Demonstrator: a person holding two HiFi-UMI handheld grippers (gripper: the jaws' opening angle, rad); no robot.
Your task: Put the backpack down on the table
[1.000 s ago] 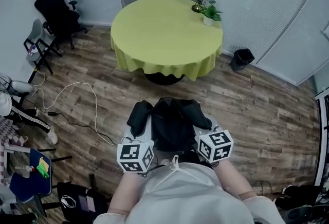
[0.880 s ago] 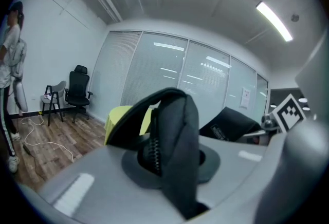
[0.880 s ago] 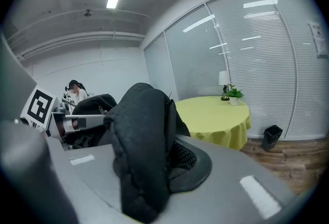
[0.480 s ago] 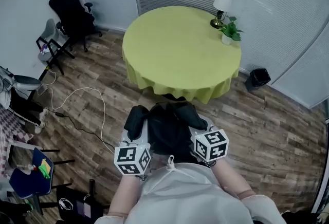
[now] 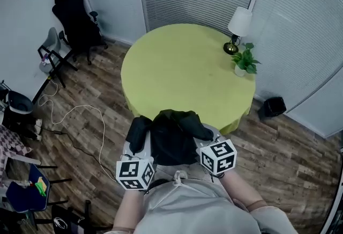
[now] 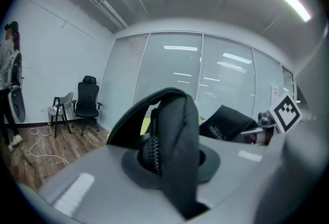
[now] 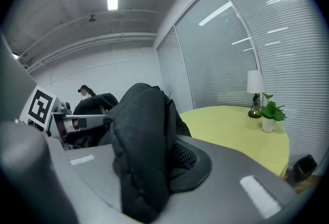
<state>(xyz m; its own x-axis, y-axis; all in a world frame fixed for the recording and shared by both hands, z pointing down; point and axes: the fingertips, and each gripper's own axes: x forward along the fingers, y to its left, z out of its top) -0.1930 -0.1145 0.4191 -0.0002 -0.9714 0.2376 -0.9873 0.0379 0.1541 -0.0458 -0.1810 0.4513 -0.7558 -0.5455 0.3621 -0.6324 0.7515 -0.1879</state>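
Observation:
In the head view a black backpack (image 5: pixel 171 139) hangs in front of me between both grippers, its far edge over the near rim of the round table with a yellow-green cloth (image 5: pixel 182 72). My left gripper (image 5: pixel 138 144) is shut on a black padded strap with a zipper (image 6: pixel 172 146), which fills the gap between its jaws (image 6: pixel 169 166). My right gripper (image 5: pixel 206 136) is shut on another thick black fold of the backpack (image 7: pixel 144 151). The right gripper view shows the table (image 7: pixel 236 125) just ahead to the right.
A white-shaded lamp (image 5: pixel 238 26) and a small potted plant (image 5: pixel 244 61) stand at the table's far right. A black office chair (image 5: pixel 75 18) and a folding chair (image 5: pixel 51 48) are far left. A white cable (image 5: pixel 80 115) lies on the wood floor, a black bin (image 5: pixel 273 107) at right.
Both grippers have carried the backpack forward toward the table. The table, once well ahead, now reaches the backpack's far edge. Neither grip has changed.

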